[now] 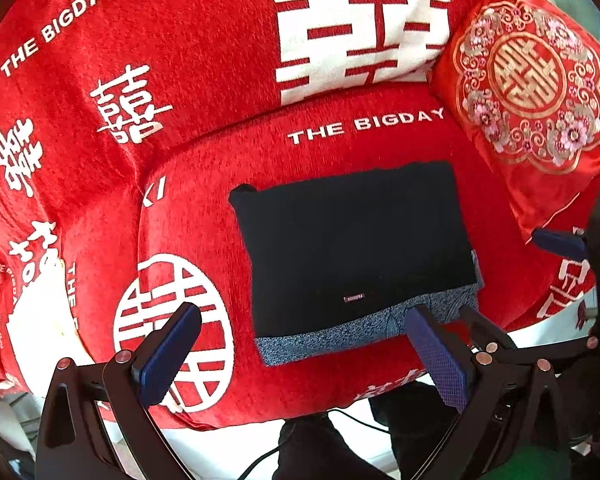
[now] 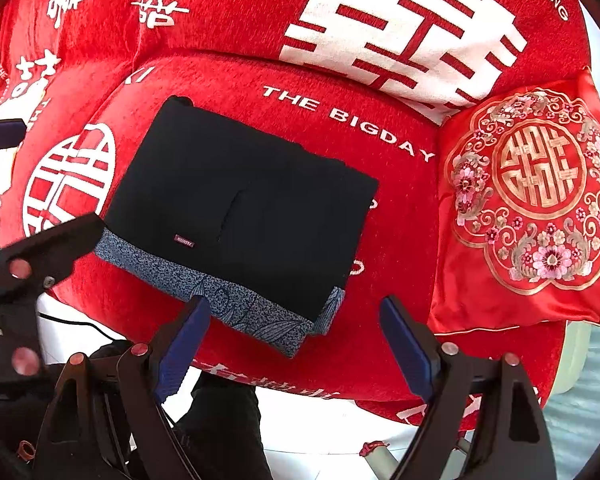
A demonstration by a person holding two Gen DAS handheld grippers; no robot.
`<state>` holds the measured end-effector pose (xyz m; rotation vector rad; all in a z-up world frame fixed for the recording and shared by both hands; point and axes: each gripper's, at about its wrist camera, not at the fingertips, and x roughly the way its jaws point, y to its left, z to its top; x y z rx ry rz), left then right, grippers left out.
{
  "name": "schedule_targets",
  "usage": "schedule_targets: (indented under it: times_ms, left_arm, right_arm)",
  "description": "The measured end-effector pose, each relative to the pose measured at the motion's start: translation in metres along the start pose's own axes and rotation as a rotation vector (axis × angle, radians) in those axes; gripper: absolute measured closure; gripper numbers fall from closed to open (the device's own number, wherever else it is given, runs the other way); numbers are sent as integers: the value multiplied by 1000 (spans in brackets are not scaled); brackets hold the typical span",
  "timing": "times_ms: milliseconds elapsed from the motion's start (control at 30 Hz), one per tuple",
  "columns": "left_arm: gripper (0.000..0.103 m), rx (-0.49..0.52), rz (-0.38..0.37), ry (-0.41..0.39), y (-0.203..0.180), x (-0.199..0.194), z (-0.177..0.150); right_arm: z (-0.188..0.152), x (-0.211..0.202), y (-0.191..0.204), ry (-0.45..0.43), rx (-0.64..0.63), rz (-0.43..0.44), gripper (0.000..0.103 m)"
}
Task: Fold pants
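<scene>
Your pants [image 1: 356, 244] lie folded into a compact dark rectangle on the red seat cushion [image 1: 204, 208], flat and mostly smooth, with a band of blue-grey patterned fabric [image 1: 340, 334] running along the edge nearest you. A small reddish label [image 1: 354, 298] sits on the dark cloth just above that band, and in the right wrist view a faint vertical crease shows near the middle of the bundle. One far corner pokes out slightly as a small bump (it breaks the otherwise neat outline). The cushion cover carries white lettering reading "THE BIGDAY" beyond the bundle, and a round white emblem [image 1: 172, 332] lies to its left. An embroidered red pillow [image 1: 532, 92] leans at the right end of the seat, apart from the pants. Your left gripper [image 1: 302, 354] hovers at the near edge with its jaws spread wide and nothing between them; its right finger sits over the patterned band's corner. Your right gripper [image 2: 296, 344] is likewise spread wide and empty, poised just short of the bundle's near corner.
</scene>
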<state>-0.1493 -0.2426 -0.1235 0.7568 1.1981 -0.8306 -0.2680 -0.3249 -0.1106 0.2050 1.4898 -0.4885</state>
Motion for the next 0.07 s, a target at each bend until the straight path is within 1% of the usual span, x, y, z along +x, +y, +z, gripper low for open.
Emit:
schedule_targets:
  times_ms: [67]
  left_arm:
    - [0,-5,-5,-2,-1,-1,1]
  right_arm:
    - [-1,0,-1,0,3,2,15]
